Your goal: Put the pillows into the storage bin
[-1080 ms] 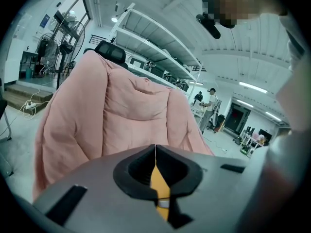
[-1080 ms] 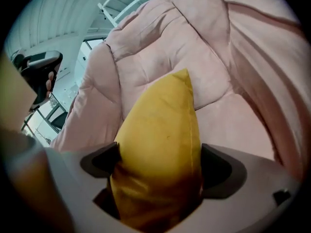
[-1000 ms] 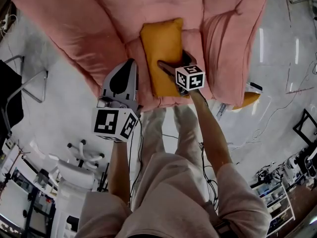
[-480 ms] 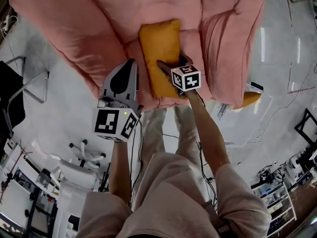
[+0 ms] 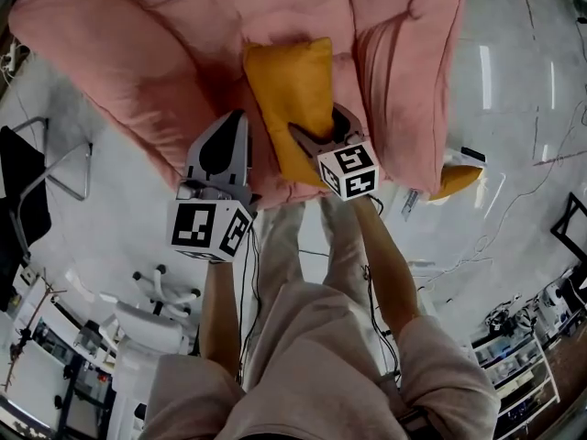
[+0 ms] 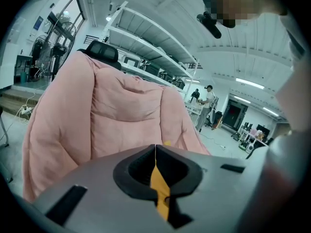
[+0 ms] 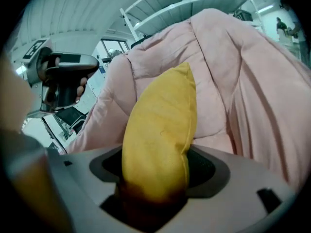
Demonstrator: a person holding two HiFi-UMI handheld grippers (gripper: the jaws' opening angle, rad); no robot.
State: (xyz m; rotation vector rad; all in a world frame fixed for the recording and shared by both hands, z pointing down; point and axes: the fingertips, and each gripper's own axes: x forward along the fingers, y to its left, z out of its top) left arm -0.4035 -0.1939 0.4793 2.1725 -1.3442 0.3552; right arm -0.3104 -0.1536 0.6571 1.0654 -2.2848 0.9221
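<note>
- The right claw [image 5: 316, 125] has just been closing on the near end of the yellow pillow [image 5: 289, 76]. The pillow stands on edge between the claw's jaws at the seat of the pink armchair [image 5: 128, 53], and the grip looks made.
- The left claw [image 5: 220, 145] hovers just left of the pillow, its jaws together and holding nothing.
- Step in hand: taking this pillow off the chair.
- Next: carry it to the storage bin, which no view shows. A second yellow pillow [image 5: 456, 183] lies on the floor at right.

Bright overhead strip lighting, floor glare, fisheye edges, near parts blurred
</note>
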